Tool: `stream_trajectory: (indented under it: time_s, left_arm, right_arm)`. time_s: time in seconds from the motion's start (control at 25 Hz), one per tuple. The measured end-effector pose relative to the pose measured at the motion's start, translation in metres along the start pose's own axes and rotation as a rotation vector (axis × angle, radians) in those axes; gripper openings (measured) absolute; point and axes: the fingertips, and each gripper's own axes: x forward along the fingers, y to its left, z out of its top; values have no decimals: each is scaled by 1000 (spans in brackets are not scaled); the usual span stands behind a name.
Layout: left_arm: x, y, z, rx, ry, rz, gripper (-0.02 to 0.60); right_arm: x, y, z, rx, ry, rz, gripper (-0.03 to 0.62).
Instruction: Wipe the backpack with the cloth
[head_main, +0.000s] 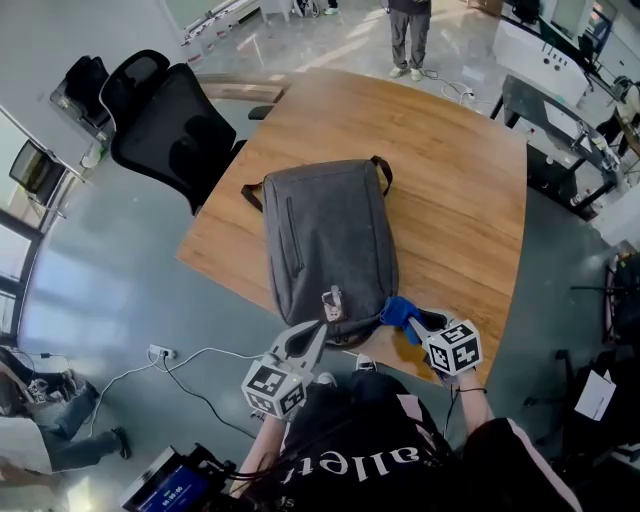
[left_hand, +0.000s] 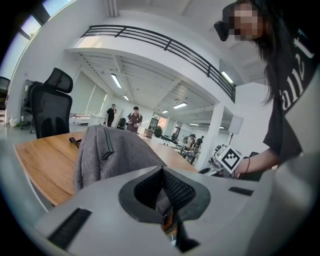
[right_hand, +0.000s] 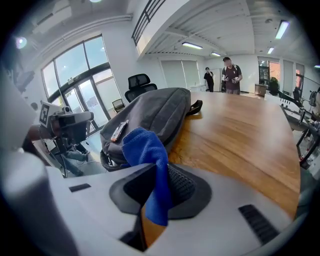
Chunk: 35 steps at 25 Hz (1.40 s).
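Pinches the blue cloth (head_main: 396, 311) fast between the jaws of the right gripper (head_main: 413, 323) just beside the near right corner of the backpack (head_main: 325, 240), clamps the backpack's near edge in the left gripper (head_main: 323, 327), and faces the backpack's length running straight away, so probably wipes outward from that corner.

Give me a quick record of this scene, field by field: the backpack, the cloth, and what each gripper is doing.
backpack: grey, lying flat on the wooden table, at the edge nearest the person
cloth: blue, at the backpack's near right corner
left gripper: shut on the backpack's near end
right gripper: shut on the cloth
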Motion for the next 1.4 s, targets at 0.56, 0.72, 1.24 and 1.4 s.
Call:
stream_trajectory:
  time_s: [0.56,0.72,1.24,1.4]
  left_arm:
    - [16,15,3,-24,0,82,2]
    - [27,17,8,-24,-5,78,2]
    - [61,12,36,10,-25,44,2]
    - [61,14,34,8,-22,64,2]
  right_arm:
    - [44,-63,51,-81,24,10,74]
    - [60,-84,72,-89,21,7,74]
    - [97,-128,139,-109,1,8,74]
    - [108,-142,151,-113,5,4,74]
